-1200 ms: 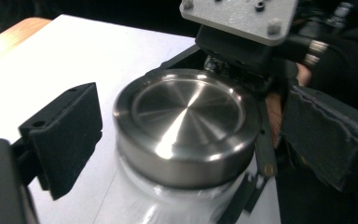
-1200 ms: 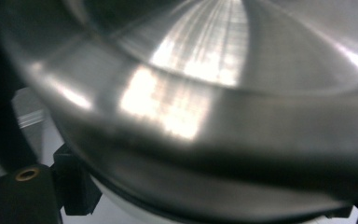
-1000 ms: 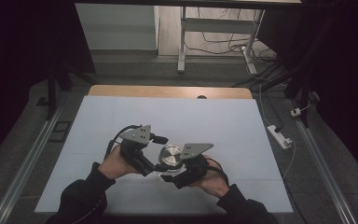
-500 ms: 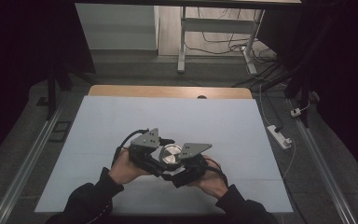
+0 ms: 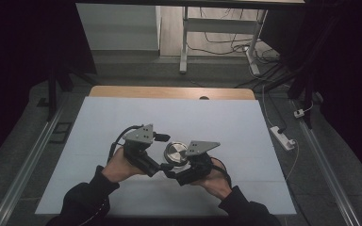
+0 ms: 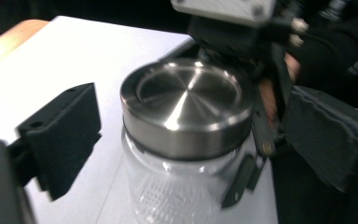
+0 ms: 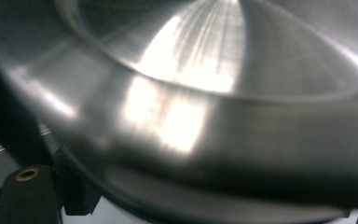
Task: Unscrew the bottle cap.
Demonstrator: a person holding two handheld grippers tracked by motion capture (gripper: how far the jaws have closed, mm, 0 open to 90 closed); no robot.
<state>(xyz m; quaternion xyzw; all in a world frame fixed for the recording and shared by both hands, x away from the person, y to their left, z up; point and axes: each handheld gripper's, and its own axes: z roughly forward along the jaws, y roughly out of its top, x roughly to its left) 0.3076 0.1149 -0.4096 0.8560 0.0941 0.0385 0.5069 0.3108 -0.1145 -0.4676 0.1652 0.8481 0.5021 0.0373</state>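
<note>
Now your left gripper (image 5: pixel 162 165) stands open beside the jar (image 6: pixel 177 186), its jaws apart and clear of the steel lid (image 5: pixel 176 153). Half a second ago that gripper was pressed in against the lid, and a second ago it sat further off to the left; since then its jaws have closed in and have just been opening again. In the left gripper view the lid sits between the jaws, but one black pad (image 6: pixel 65 135) hangs well to the left of it with bare table (image 5: pixel 226 122) showing in the gap. That looks like one twist done and a release to re-grip, so the lid is probably part-way unscrewed at best; it still sits square on the glass.

Moving right, the jar stands on the white table near your edge, between your two hands. Your right gripper (image 5: pixel 179 170) is clamped on the jar, holding it steady below the lid, and it sits where it did a second ago. Its own view shows the brushed lid rim (image 7: pixel 177 121) very close up.

No brand, label or writing can be read on the lid, glass or grippers.
</note>
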